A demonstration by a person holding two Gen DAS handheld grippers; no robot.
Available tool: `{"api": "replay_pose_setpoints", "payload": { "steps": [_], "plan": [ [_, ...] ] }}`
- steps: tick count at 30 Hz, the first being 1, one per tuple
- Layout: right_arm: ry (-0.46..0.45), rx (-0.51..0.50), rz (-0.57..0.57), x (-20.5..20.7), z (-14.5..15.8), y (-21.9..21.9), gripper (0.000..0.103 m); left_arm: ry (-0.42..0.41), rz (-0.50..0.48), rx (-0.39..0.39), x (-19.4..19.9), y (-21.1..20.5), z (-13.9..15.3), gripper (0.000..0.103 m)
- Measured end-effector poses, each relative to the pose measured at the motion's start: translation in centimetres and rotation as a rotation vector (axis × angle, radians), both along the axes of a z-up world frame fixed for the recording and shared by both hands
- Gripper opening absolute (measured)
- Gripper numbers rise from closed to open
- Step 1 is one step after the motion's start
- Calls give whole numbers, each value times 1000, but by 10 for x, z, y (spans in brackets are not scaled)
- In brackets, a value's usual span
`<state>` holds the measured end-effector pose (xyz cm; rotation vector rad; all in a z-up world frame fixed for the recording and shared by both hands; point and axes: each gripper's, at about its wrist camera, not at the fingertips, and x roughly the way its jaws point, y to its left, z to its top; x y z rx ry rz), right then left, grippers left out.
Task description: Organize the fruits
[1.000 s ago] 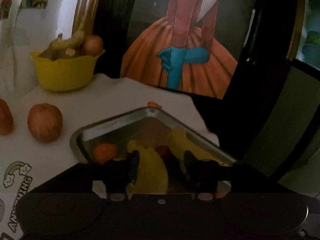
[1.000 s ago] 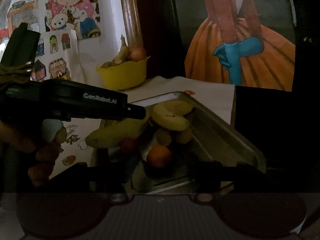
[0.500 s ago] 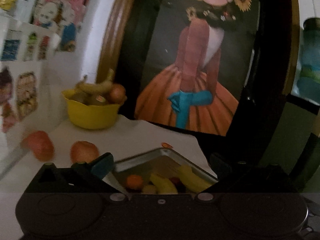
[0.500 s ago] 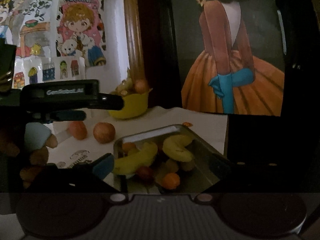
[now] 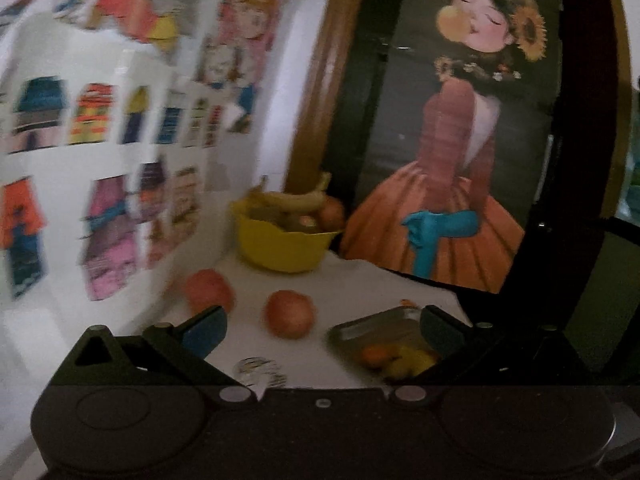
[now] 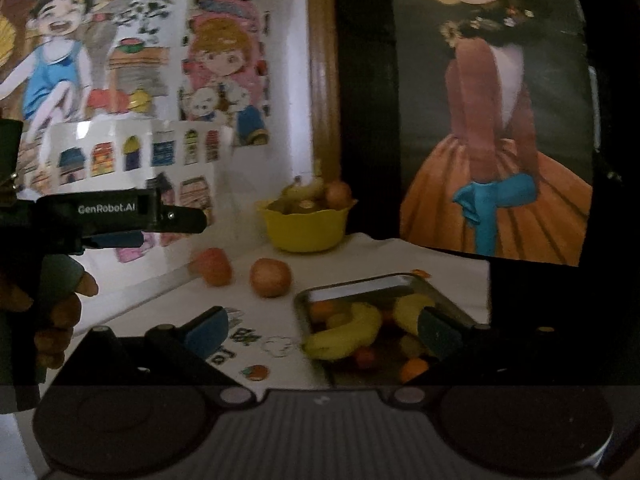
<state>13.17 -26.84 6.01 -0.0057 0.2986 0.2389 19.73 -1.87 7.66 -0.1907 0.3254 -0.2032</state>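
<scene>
The fruit sits in 3 groups: a metal tray [image 6: 448,292] at the lower right of the right wrist view holds 2 bananas, the nearer banana [image 6: 348,334] overhanging the tray's near rim, plus several small orange and red fruits; 2 apples lie loose on the white desk [image 6: 360,256] at centre frame, the left apple [image 6: 212,266] and the right apple [image 6: 271,277] close together but apart; a yellow bowl [image 6: 306,228] behind them, against the wall, already holds a banana and round fruit. Both tools hang above the desk, holding nothing: the left hand-held gripper [image 5: 322,326] has its fingers spread wide, framing the right apple [image 5: 289,313] in its own blurred view, and the right hand-held gripper [image 6: 320,328] is equally spread over the tray's left edge. The next pick is probably one of the loose apples. To do it well, the left tool should come down so that its pads straddle the apple's widest part, and close gently since round fruit rolls. The neighbouring apple is near enough to be nudged; approach from the open side. The bowl looks nearly full, so place low, not dropping.
</scene>
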Motion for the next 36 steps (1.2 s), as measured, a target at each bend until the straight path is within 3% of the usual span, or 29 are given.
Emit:
{"api": "replay_pose_setpoints", "payload": {
  "steps": [8,17,26,36],
  "plan": [
    [33,-19,70,-6,0,45,103,51,94,23,-19,53,-16,102],
    [113,-64,123,-3,-15,87,103,104,154,39,-30,86,-33,102],
    [174,-114,143,3,-29,111,103,160,157,77,-20,89,-46,102],
    [233,-129,141,29,-46,110,103,211,158,135,17,77,-51,102]
  ]
}}
